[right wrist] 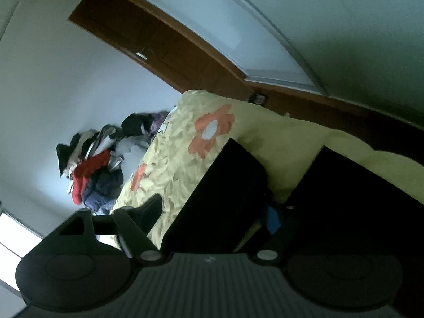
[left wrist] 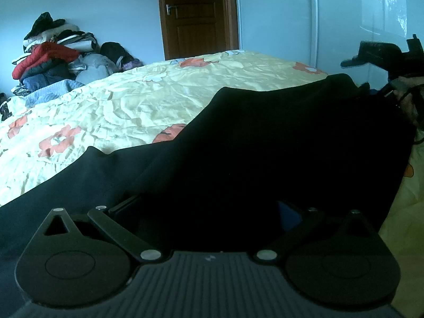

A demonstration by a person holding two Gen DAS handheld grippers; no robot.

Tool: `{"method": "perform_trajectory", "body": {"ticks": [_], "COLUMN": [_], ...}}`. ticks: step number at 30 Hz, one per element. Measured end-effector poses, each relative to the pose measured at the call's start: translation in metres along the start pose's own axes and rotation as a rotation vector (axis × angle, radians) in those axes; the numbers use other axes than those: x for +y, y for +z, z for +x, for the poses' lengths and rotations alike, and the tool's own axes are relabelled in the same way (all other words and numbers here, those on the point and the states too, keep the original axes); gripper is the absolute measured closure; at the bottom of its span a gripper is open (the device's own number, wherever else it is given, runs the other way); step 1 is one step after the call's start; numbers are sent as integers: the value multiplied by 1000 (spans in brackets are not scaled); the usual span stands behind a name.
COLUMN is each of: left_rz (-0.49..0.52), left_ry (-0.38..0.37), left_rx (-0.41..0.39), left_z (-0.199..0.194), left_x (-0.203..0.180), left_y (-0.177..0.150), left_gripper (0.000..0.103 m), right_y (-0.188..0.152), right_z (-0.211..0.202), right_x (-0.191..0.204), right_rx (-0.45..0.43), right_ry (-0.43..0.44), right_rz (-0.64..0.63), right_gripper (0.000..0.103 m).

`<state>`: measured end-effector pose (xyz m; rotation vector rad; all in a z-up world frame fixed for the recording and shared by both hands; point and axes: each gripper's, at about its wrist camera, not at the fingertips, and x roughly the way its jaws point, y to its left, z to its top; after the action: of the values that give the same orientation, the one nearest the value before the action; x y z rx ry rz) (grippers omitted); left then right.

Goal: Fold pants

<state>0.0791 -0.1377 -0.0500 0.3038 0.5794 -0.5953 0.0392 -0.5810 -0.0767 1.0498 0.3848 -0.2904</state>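
The black pants lie across a bed with a yellow sheet printed with orange flowers. In the left wrist view the cloth rises from the left gripper in a wide dark fold toward the upper right, where the other gripper's body and part of a hand meet its far corner. The cloth fills the space between the left fingers and drapes over them; whether the pads press on it cannot be told, since the tips are hidden in the dark fabric.

In the tilted right wrist view, the right gripper has a lifted fold of the pants standing between its fingers. The left finger shows clear of the cloth with sheet visible beside it, so the jaws stand apart around the fabric rather than clamped. A blue pad shows on the right finger.

A heap of clothes sits against the far wall, beside a brown door. A small pale mark on each gripper body is too small to read; no other writing or brand is legible
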Motion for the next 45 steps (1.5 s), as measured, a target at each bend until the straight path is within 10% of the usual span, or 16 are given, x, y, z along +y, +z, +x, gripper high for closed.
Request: {"method": "perform_trajectory", "body": {"ticks": [2, 3, 11, 24, 30, 39, 45], "left_rz": [12, 28, 272, 334, 172, 28, 42], "left_ry": [3, 4, 7, -1, -112, -23, -193], "left_rx": [-9, -18, -71, -83, -37, -254, -33], "left_z": [-1, -2, -15, -7, -9, -48, -13], "left_x": [-2, -3, -34, -56, -36, -7, -26], "left_y": [0, -1, -1, 8, 14, 39, 14], "left_gripper": [3, 6, 18, 26, 79, 84, 84], "right_y": [-2, -4, 7, 54, 53, 57, 30], "right_z": [7, 9, -17, -75, -73, -110, -116], "right_x": [-5, -10, 6, 107, 99, 87, -19], "right_rx": [31, 33, -28, -115, -112, -268, -189], "right_ry": [-28, -38, 147, 508, 433, 508, 132], "right_rz": [11, 30, 59, 23, 18, -90, 51], "right_gripper": [96, 98, 99, 99, 99, 99, 99]}}
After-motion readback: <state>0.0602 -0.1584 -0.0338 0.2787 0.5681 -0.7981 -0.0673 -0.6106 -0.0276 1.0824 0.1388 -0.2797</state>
